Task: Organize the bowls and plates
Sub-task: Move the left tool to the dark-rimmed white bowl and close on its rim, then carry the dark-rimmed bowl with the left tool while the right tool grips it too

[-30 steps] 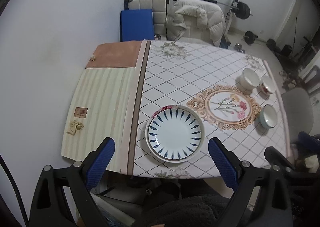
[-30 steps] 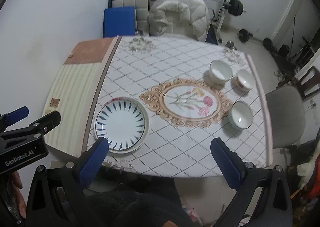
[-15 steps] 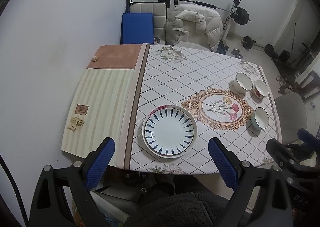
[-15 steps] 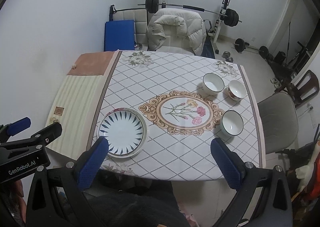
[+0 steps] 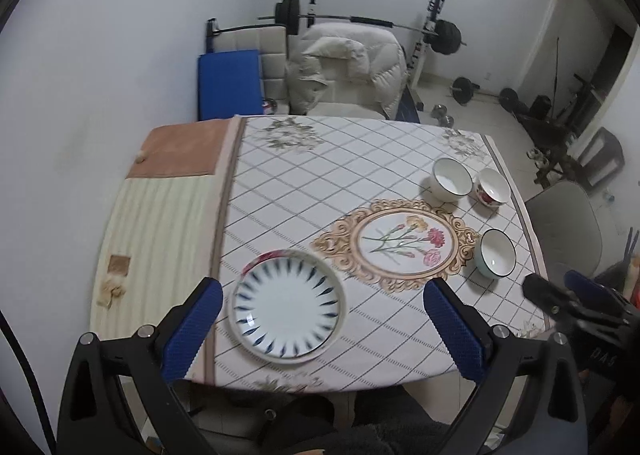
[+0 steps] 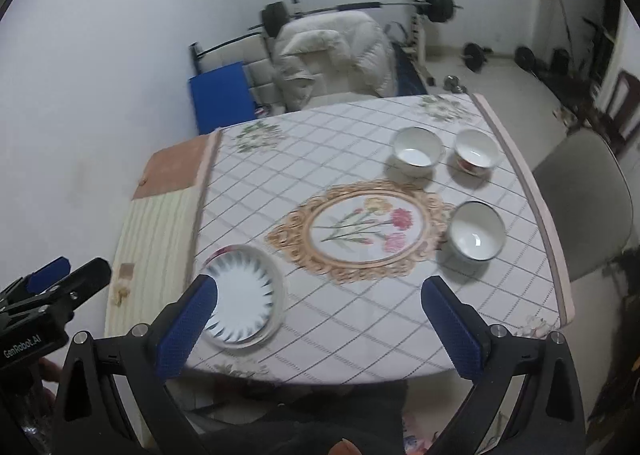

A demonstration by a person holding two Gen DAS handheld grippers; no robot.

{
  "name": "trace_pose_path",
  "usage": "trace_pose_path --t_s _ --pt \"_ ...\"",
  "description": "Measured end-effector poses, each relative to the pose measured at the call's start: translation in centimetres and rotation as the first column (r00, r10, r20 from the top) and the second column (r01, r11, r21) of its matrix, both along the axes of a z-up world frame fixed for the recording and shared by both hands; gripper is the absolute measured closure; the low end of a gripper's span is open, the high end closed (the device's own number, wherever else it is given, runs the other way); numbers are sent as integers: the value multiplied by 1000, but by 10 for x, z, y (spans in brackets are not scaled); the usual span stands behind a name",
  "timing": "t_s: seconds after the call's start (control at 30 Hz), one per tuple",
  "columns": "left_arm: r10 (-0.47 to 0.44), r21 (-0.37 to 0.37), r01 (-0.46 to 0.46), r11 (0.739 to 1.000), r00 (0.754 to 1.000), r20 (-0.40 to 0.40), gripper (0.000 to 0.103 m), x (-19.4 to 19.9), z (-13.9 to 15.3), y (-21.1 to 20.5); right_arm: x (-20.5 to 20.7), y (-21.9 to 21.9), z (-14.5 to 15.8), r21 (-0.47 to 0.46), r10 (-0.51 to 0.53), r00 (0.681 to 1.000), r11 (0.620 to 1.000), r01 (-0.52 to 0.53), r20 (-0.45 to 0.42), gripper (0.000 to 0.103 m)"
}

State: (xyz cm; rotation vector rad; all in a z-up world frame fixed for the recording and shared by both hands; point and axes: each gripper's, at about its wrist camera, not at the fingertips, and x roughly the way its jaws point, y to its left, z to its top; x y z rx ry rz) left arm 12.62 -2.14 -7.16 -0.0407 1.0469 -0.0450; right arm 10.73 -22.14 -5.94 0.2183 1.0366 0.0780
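Left gripper [image 5: 322, 315] above near table [image 5: 304, 191] edge, jaws just widened to full spread, nothing between pads; blue-patterned plate [image 5: 287, 303] stacked on pink-rimmed plate [image 5: 256, 259], near-left on tablecloth; three bowls far right: white bowl [image 5: 452, 179], red-flowered bowl [image 5: 493, 187], teal bowl [image 5: 497, 253] nearer; right gripper [image 6: 320, 309] wide open, empty.

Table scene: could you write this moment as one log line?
left gripper: open, empty | right gripper: open, empty | plates: stacked | bowls: three, apart, untouched
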Motion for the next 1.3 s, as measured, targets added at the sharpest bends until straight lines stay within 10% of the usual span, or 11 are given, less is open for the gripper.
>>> trace_pose_path --t_s 0.37,0.67,1.07,1.3 --pt "-101 39 109 993 981 -168 0 113 -96 -171 82 -200 -92 -12 -160 967 987 160 -200 0" --pt "-243 -89 227 970 865 -439 9 192 -224 -307 160 -305 -223 38 -102 913 991 127 -395 1" --pt "-306 -165 261 951 723 -620 65 202 -315 -359 192 -326 -318 197 66 838 979 50 -541 48" --pt "-303 -156 265 952 722 -622 80 194 -319 -367 195 -313 -330 239 106 815 970 41 -570 90"
